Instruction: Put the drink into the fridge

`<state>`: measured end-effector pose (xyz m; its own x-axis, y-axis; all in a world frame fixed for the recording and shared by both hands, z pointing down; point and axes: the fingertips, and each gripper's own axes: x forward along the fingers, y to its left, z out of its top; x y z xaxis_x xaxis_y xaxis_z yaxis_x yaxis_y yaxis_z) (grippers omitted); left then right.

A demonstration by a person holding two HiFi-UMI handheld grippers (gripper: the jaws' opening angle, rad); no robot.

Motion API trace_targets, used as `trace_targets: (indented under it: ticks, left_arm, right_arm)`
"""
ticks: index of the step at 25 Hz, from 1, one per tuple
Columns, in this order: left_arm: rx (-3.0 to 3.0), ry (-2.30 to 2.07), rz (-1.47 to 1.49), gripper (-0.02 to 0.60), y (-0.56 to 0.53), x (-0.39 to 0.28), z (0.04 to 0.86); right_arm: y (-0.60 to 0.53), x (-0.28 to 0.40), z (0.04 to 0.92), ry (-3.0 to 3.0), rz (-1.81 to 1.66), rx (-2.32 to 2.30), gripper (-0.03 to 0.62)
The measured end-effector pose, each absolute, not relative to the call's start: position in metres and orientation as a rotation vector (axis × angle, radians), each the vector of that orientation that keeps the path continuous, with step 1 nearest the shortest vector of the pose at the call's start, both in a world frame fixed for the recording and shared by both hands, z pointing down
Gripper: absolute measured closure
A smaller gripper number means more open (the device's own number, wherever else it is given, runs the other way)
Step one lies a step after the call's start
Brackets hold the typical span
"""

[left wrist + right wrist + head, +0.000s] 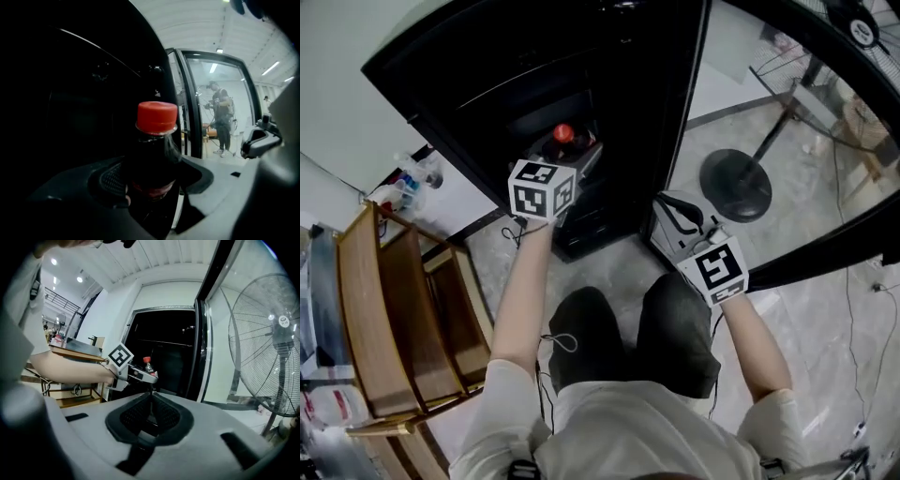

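Drink (154, 150), a dark bottle with a red cap, is clamped upright between the left gripper (577, 157) jaws. It's at the mouth of the open fridge (478, 89), 12 o'clock from the person. Right gripper (151, 401) is fully closed on nothing, sitting at 4 o'clock of the left one beside the glass door (787, 141). Interior is too dark to read the shelf. Suggested: hold the bottle vertical, push toward 12, lower until the base seats flat, then release and back straight out. Watch the door edge.
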<state>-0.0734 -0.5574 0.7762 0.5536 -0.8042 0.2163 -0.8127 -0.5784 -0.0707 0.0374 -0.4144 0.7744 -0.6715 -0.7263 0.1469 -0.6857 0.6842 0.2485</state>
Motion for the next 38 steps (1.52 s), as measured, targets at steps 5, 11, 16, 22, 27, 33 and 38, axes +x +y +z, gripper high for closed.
trace_targets:
  ticks: [5, 11, 16, 22, 27, 33, 38]
  left_arm:
    - [2.678, -1.416, 0.434, 0.285, -0.595, -0.070, 0.785]
    - [2.598, -1.461, 0.556, 0.285, -0.625, -0.070, 0.796]
    - [2.555, -1.473, 0.631, 0.285, -0.638, -0.066, 0.801]
    - [2.533, -1.447, 0.643, 0.284, -0.659, -0.055, 0.812]
    - [2.555, -1.542, 0.597, 0.284, -0.660, -0.057, 0.797]
    - [2.570, -1.562, 0.580, 0.281, -0.666, -0.058, 0.799]
    - [2.575, -1.601, 0.527, 0.263, -0.667, -0.063, 0.792]
  right_arm:
    - [-0.417, 0.034, 0.773, -2.701, -0.222, 1.132, 0.580]
    - [-0.413, 0.040, 0.783, -2.690, -0.205, 1.107, 0.580]
    - [-0.412, 0.048, 0.780, -2.694, -0.213, 1.113, 0.580]
    - [-0.410, 0.049, 0.775, -2.725, -0.248, 1.105, 0.580]
    - [-0.409, 0.050, 0.776, -2.741, -0.241, 1.096, 0.580]
    - [-0.409, 0.054, 0.772, -2.749, -0.237, 1.098, 0.580]
    - [-0.409, 0.056, 0.771, -2.747, -0.227, 1.108, 0.580]
